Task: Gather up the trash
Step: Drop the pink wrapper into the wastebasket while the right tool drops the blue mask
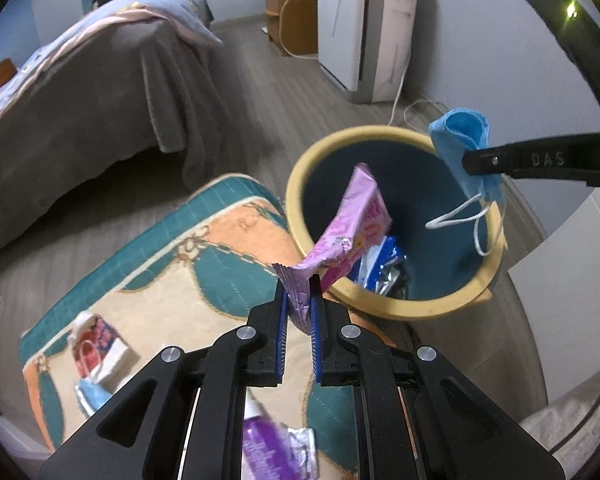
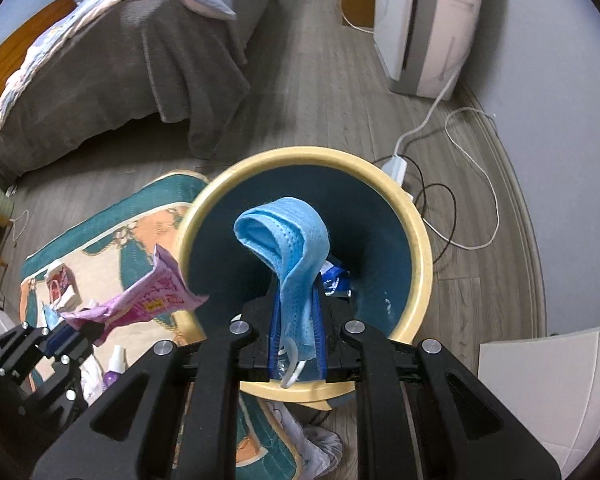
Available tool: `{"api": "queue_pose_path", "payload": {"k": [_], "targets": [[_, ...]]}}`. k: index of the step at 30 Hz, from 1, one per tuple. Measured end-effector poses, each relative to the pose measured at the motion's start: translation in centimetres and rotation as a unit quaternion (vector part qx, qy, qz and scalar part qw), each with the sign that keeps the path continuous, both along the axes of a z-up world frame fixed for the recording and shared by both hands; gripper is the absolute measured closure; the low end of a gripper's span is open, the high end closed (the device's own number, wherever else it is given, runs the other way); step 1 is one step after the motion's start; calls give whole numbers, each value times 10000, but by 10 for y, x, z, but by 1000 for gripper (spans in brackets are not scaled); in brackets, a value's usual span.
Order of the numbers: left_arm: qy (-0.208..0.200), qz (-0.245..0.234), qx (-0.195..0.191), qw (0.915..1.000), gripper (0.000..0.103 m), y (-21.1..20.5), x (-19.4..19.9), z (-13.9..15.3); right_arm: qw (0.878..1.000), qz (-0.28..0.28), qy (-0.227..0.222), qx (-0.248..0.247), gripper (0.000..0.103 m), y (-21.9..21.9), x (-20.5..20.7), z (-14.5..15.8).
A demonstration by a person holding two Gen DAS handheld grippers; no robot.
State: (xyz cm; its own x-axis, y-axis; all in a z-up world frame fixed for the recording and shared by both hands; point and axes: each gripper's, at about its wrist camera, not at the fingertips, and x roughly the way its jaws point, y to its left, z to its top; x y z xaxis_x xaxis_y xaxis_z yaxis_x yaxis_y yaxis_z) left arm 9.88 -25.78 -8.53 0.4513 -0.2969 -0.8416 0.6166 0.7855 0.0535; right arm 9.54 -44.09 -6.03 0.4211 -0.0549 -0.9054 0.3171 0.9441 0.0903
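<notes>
A round bin with a cream rim (image 1: 384, 130) and dark teal inside stands on the floor beside a rug; it also shows in the right wrist view (image 2: 300, 152). My left gripper (image 1: 299, 280) is shut on a pink wrapper (image 1: 356, 224) that hangs over the bin's near-left rim; the wrapper also shows in the right wrist view (image 2: 156, 292). My right gripper (image 2: 296, 286) is shut on a blue face mask (image 2: 288, 236), held above the bin's mouth; the mask also shows in the left wrist view (image 1: 460, 140). Blue and silver wrappers (image 1: 380, 268) lie inside the bin.
A patterned rug (image 1: 148, 280) holds more litter: a small printed carton (image 1: 96, 344), a blue mask (image 1: 90, 396) and a purple wrapper (image 1: 272, 448). A bed (image 1: 80, 92) stands to the left, a white appliance (image 1: 364, 28) and cables (image 2: 460, 184) behind the bin.
</notes>
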Motion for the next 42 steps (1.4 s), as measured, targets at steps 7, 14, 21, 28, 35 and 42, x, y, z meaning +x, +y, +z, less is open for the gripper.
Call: {"api": "queue_pose_path", "payload": {"k": [7, 14, 21, 28, 35, 42], "targets": [[-70, -168, 144, 9997, 88, -24, 4, -12, 9998, -185, 49, 43, 79, -17, 3, -9], [-313, -359, -4, 9989, 35, -34, 0, -7, 9991, -381, 21, -183, 34, -28, 3, -9], [-410, 109, -4, 9991, 9, -19, 7, 0, 9981, -478, -75, -371, 6, -28, 2, 0], [-614, 476, -65, 9970, 7, 8, 3, 17, 9984, -481, -192, -242, 6, -23, -2, 9], [-754, 804, -189, 9937, 7, 42, -5, 37, 9982, -455, -234, -303, 6, -9, -8, 16], [-874, 1096, -263, 9898, 6, 76, -14, 51, 9984, -362, -233, -367, 6, 14, -12, 21]]}}
